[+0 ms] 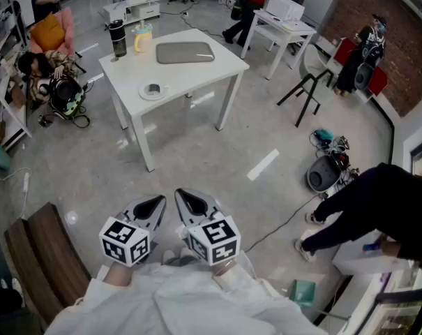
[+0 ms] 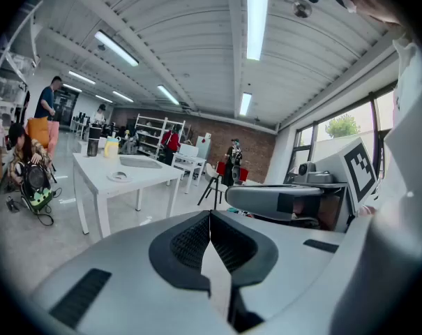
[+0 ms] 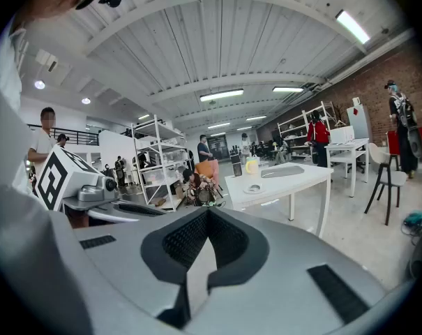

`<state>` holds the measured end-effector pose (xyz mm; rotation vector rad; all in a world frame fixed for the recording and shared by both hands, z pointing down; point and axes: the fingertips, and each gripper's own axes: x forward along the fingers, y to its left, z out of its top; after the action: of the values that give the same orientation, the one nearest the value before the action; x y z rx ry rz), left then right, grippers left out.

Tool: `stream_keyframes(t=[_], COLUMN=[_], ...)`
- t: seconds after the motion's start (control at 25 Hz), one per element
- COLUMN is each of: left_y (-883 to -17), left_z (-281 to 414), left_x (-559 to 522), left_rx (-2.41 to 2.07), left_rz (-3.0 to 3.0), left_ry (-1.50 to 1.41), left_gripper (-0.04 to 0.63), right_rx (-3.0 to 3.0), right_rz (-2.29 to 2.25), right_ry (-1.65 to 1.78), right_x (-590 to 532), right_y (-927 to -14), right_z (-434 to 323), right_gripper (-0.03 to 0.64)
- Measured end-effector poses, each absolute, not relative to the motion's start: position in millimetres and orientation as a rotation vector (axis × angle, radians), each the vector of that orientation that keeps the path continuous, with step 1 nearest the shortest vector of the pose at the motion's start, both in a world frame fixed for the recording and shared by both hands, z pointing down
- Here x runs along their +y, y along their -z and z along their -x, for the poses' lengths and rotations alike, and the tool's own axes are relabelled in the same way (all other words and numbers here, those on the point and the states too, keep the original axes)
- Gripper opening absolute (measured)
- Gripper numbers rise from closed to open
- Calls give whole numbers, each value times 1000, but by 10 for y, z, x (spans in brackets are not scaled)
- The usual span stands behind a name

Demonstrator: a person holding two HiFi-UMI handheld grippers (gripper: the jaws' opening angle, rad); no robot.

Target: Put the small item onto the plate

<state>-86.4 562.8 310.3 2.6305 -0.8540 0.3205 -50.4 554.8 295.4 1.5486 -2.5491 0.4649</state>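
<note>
Holds the left gripper [image 1: 152, 205] and right gripper [image 1: 188, 201] side by side close to the body, above the floor [image 1: 217, 152] and well apart from the table [image 1: 204, 72]. Has both pairs of jaws pressed together with nothing between them, the dark ribbed pads [image 2: 190, 241] meeting along one seam in each gripper view. Points both a little downward, marker cubes turned toward the body. Faces the white table across the floor. Finds on the table's near side a plate [image 1: 144, 95], with the small item [image 1: 153, 88] apparently lying on its middle, too small to make out further. Sees behind the plate a grey mat [image 1: 185, 52], and at the table's far left corner a dark cup [image 1: 118, 38] just beside a yellow jug [image 1: 141, 38]. Stands near a brown bench [image 1: 36, 257] at lower left. Shares the room with other people: one in dark clothes [image 1: 378, 201] bent over at the right edge, one seated [image 1: 33, 65] low by the left wall beside a black bag [image 1: 64, 93], others farther off around a second table [image 1: 284, 19].
</note>
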Motion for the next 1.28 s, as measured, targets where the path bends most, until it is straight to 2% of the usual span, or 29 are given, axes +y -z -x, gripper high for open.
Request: stream_keyframes(t=[0.6, 0.84, 1.28], left_y=[-3169, -3177, -3475], left_z=[741, 629, 456], left_x=[5486, 5372, 5364], left_rx=[-891, -894, -918], left_rz=[-2621, -2601, -2510], left_ry=[-350, -335, -329], left_gripper=[11, 12, 12], right_rx=[-2539, -2571, -2561], right_rz=[-1527, -1502, -1462], right_ry=[-450, -599, -648], right_x=[5457, 5357, 5283], right_y=[-3014, -3091, -3370], right_z=[357, 227, -4], right_gripper=[15, 15, 15])
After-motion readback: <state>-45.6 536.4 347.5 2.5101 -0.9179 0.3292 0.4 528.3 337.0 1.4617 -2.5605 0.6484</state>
